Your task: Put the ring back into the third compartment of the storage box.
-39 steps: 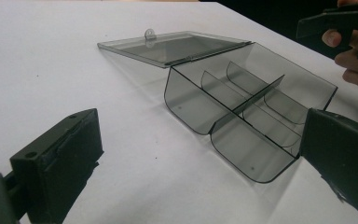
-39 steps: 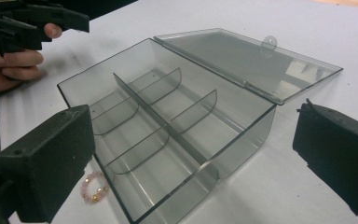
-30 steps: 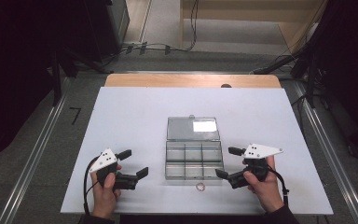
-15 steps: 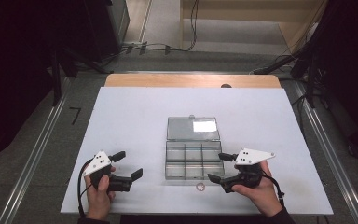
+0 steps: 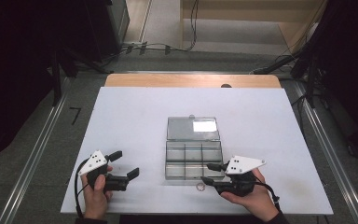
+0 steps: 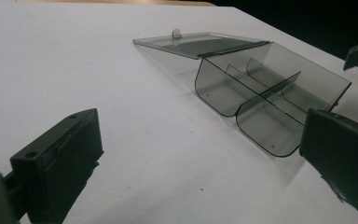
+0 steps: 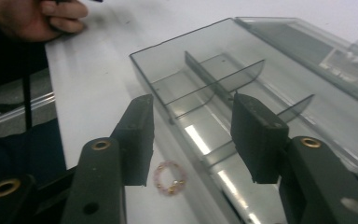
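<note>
Both hands low, tongs pointing inward.

Your left hand [image 5: 94, 193] holds the left tongs [image 5: 124, 164] with jaws spread wide, nothing between them. Your right hand [image 5: 251, 198] grips the right tongs [image 5: 209, 173], aimed leftward; their jaws have just been closing, now stand about half apart, with nothing pinched between the pads [image 7: 137, 135].

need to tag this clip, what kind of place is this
Probably a lab or recording workroom, not a home: a plain white tabletop set on a bare grey floor, black cables trailing behind it, and a person's hand-held black right gripper beside a clear smoky plastic compartment box.
</note>
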{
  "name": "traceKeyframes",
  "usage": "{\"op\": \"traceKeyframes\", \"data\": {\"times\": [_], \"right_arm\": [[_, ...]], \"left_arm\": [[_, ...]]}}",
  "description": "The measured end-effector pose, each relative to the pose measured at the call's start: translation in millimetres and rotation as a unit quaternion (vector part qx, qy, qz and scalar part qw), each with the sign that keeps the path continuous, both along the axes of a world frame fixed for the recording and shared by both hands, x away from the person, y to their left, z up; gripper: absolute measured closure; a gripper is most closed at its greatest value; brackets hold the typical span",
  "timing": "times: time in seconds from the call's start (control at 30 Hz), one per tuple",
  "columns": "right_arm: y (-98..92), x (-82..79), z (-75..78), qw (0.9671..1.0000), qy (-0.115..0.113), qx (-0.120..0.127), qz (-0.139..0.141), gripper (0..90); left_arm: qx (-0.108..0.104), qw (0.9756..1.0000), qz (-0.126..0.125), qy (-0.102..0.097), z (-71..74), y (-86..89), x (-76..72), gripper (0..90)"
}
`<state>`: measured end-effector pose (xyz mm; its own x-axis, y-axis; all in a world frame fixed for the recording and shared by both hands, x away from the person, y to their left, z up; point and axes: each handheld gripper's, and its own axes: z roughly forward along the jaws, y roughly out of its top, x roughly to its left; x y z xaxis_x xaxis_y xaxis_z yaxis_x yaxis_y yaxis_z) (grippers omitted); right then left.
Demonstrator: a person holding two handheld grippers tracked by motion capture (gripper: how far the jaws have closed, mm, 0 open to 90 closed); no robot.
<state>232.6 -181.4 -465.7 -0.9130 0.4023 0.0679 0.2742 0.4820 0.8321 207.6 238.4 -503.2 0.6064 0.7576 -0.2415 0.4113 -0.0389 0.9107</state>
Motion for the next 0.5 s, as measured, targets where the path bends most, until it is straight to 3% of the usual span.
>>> {"op": "traceKeyframes", "data": {"times": [0.5], "right_arm": [[14.3,-7.2,-15.8,0.9975,0.014,-0.041,0.057,68.1]], "left_arm": [[0.002,1.0000,-0.005,0.003,-1.4,-1.7,1.2,0.0]]}}
